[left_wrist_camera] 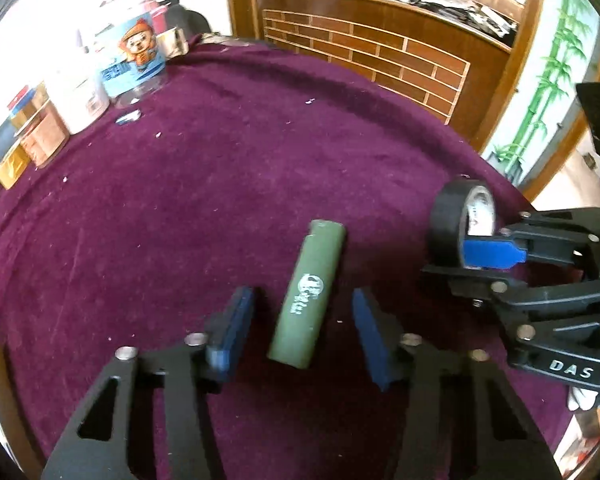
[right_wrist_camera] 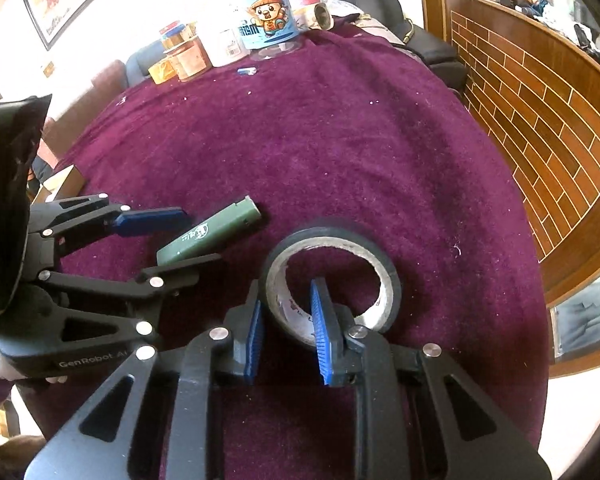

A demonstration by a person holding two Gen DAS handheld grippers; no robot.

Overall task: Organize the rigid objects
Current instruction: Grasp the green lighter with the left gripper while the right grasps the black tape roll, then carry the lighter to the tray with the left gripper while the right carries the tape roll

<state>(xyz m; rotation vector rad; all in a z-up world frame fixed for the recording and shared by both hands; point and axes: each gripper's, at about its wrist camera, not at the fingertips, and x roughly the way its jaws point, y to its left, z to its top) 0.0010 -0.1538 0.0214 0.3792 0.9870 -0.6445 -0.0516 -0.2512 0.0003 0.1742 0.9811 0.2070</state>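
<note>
While both grippers sit low over the round table under its purple velvet cloth (right_wrist_camera: pixel 340 140), the task appears to be at its pick-up stage, with nothing yet sorted. The right gripper (right_wrist_camera: pixel 288 316) is closed on the near wall of the black roll of adhesive tape with a white core (right_wrist_camera: pixel 364 256); one blue pad is inside the ring and the other outside, and the roll lies flat on the cloth. The left gripper (left_wrist_camera: pixel 304 320) straddles the olive-green cylindrical lighter with white print (left_wrist_camera: pixel 308 292), which lies on the cloth between its jaws. In the left wrist view, cloth shows on either side of the lighter, so the pads have no hold yet. The cluster of jars and printed tins (right_wrist_camera: pixel 240 36) stands at the far rim, well apart. Remaining work, by judgement: close on the lighter, lift both items and place them.
</note>
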